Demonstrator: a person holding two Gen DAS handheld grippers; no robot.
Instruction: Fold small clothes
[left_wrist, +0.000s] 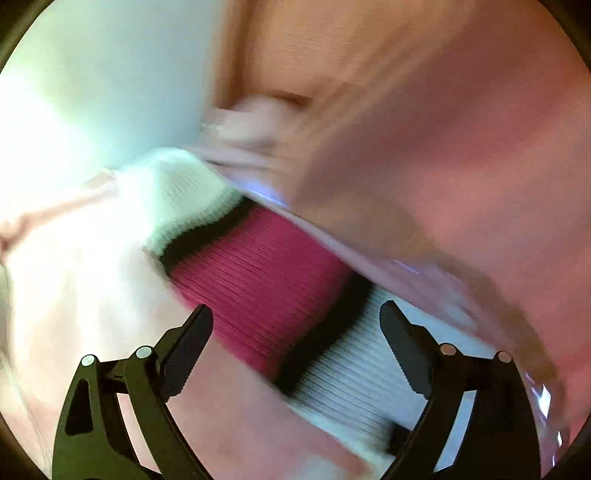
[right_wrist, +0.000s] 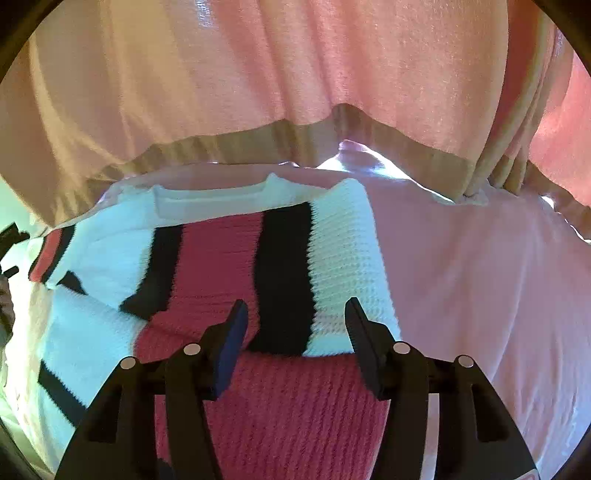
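Observation:
A small knit sweater (right_wrist: 280, 266) with white, black and magenta stripes lies partly folded on a pink sheet (right_wrist: 480, 295). One striped part is laid over the body, neckline toward the far edge. My right gripper (right_wrist: 295, 314) is open just above the sweater's near part, holding nothing. In the blurred left wrist view a striped part of the sweater (left_wrist: 258, 273) runs diagonally. My left gripper (left_wrist: 295, 317) is open over it, fingers (left_wrist: 192, 339) apart either side of the magenta band.
A pink curtain-like cloth with a tan hem (right_wrist: 295, 92) hangs behind the surface's far edge. A pale wall (left_wrist: 92, 92) shows at upper left in the left wrist view. Bare pink sheet lies to the right of the sweater.

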